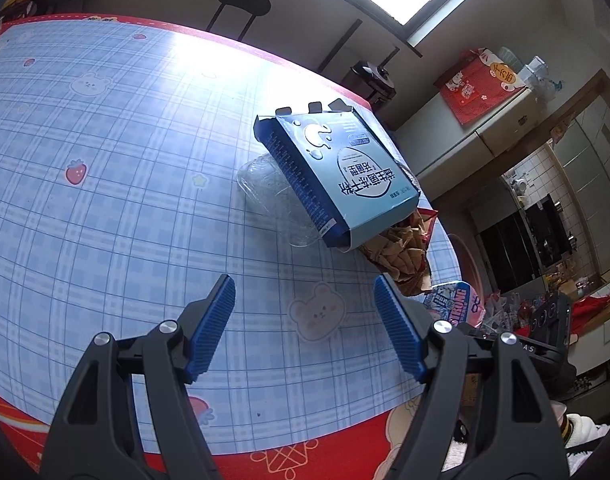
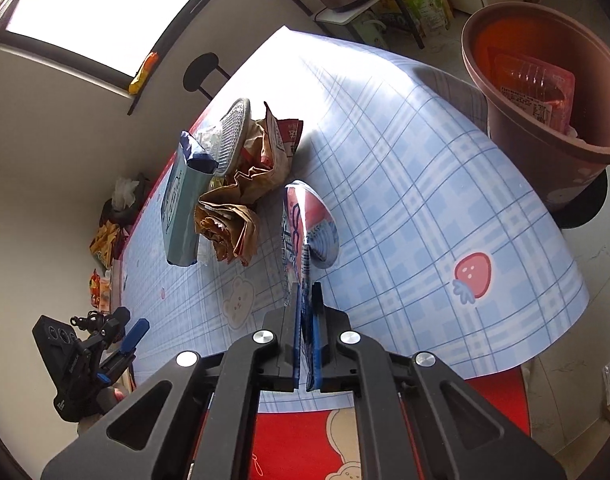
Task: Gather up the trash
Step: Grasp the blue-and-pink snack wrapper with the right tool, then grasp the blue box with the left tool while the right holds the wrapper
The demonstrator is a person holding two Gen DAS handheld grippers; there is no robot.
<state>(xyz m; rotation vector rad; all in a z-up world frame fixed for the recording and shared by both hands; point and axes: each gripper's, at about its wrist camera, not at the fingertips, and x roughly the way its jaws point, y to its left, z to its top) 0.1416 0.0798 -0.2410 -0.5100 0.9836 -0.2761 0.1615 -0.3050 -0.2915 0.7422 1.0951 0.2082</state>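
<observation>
Blue plaid tablecloth (image 1: 105, 200), brown bin (image 2: 545, 128) beside it, left hand-held gripper (image 1: 305, 330) spread wide, right hand-held gripper (image 2: 305, 312) clamping wrapper (image 2: 301, 232)

Black angular gripper frames with silver round screws, ribbed blue pads lining the fingers (image 1: 211, 332).

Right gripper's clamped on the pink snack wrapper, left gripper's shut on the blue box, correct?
Not quite. The left gripper is open and holds nothing; the blue box lies ahead on the table, per the left wrist view. The right gripper is shut on the pink snack wrapper.
</observation>
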